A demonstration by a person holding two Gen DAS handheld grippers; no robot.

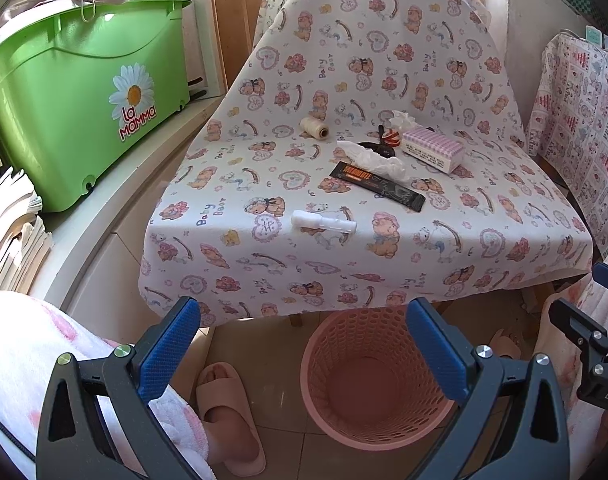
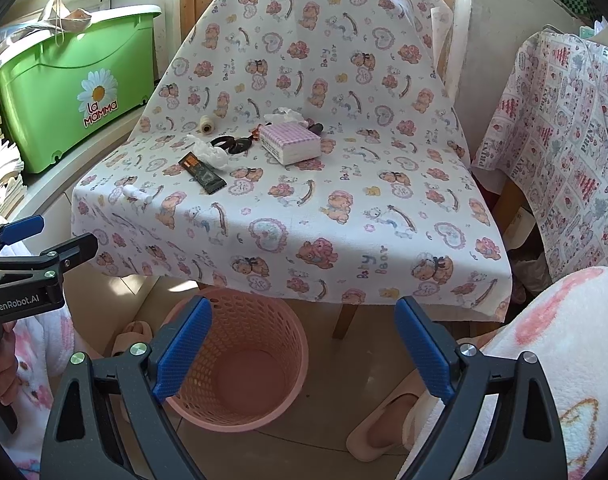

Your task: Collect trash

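Observation:
A chair draped in a bear-print cloth [image 1: 287,184] [image 2: 344,208] holds a black snack wrapper [image 1: 378,186] [image 2: 203,172], a crumpled white tissue [image 1: 378,158] [image 2: 211,152], a small white tube [image 1: 324,222] [image 2: 137,194], a thread spool [image 1: 314,127] [image 2: 207,124], black scissors [image 1: 380,146] [image 2: 233,144] and a pink tissue pack [image 1: 434,148] [image 2: 289,144]. A pink mesh bin [image 1: 378,380] [image 2: 239,364] stands empty on the floor below. My left gripper [image 1: 301,320] and right gripper [image 2: 304,316] are open and empty, above the bin, short of the chair.
A green "La Mamma" tub [image 1: 83,92] [image 2: 71,88] sits on a white ledge at left, beside stacked papers [image 1: 11,232]. A second cloth-covered chair [image 2: 564,152] stands at right. The person's slippered feet [image 1: 227,412] [image 2: 388,420] flank the bin.

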